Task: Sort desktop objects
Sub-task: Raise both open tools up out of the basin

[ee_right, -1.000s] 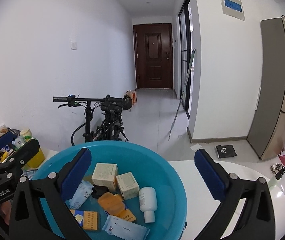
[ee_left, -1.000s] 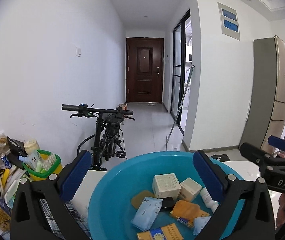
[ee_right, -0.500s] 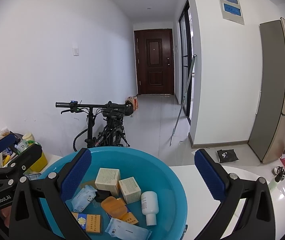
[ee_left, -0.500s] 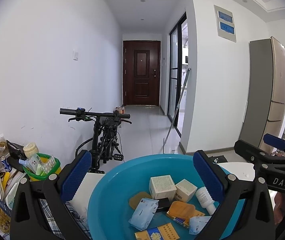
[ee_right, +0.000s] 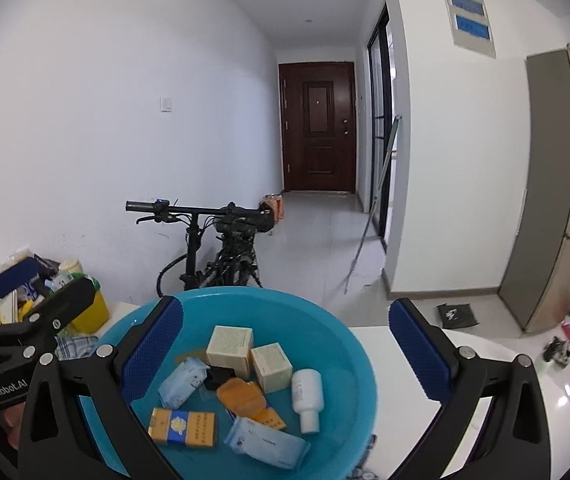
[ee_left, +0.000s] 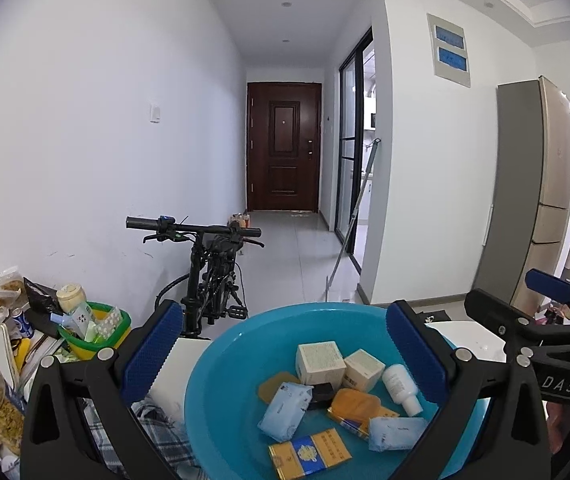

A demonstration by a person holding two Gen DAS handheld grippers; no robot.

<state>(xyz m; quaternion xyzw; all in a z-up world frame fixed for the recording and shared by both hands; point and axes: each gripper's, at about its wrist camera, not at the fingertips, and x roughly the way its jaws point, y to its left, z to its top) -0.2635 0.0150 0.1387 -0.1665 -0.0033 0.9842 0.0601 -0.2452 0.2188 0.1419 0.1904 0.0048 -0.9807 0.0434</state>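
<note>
Both of my grippers have tipped a little further down toward the blue basin [ee_left: 221, 380] over the last second, so more of what lies in it shows in each wrist view; the things themselves have not shifted.

On the far left, the green basket [ee_left: 119, 326] of small packets stands on the cluttered side of the table, with a checked cloth [ee_left: 157, 432] just beside the basin's rim. In the basin lie two cream boxes [ee_left: 320, 361], a white bottle [ee_left: 400, 388] on its side, a pale blue tissue pack [ee_left: 285, 410], an orange case [ee_left: 355, 403] and a yellow-and-blue packet [ee_left: 309, 454], touching and partly overlapping.

Whether these were sorted into the basin or wait to be taken out, I cannot tell from how they lie, so I judge only the approach: come straight down over one item, keep my pads clear of its neighbours, and choose something with free sides, such as the bottle at the edge of the heap, over a piece pinned under others.

My left gripper [ee_left: 285, 360] is spread wide, its blue pads framing the basin, holding and touching nothing. My right gripper [ee_right: 285, 356] is likewise spread wide above the basin and empty, with the bare white table [ee_right: 485, 364] to its right.
</note>
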